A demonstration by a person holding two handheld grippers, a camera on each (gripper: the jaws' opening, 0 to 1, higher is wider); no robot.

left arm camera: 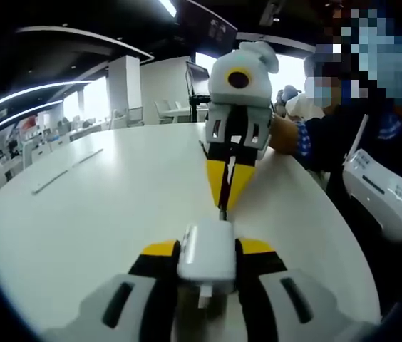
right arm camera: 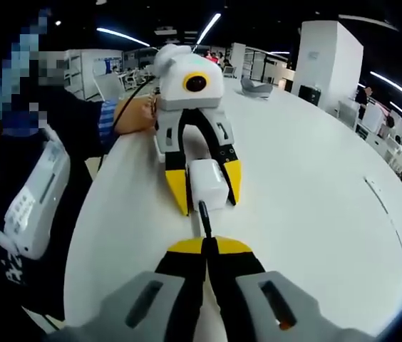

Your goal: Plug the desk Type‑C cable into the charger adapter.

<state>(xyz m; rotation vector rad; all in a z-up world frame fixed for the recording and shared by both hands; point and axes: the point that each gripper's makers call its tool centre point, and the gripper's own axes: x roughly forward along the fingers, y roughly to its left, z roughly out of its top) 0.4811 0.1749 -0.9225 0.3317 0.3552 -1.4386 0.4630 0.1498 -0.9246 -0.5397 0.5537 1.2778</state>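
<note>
Left tongs [left arm camera: 204, 258]: clamped on the white charger adapter [left arm camera: 207, 258], a small, hard, smooth block; hold its flat sides.
Right tongs [right arm camera: 206, 247]: pinched on the thin, bendy Type-C cable [right arm camera: 204, 217] near its plug.
Plug: just before the adapter, over the white counter [right arm camera: 308, 185].

A glossy white square plastic charger adapter [left arm camera: 206, 258] sits between yellow-tipped black gripper jaws (grey housings at six o'clock); black cable plug [right arm camera: 204, 211], white round table [left arm camera: 115, 206].

Cable [right arm camera: 204, 219] body hidden between the right claw [right arm camera: 208, 246] tips; charger adapter [left arm camera: 206, 258] sides behind the left claw [left arm camera: 206, 249].
</note>
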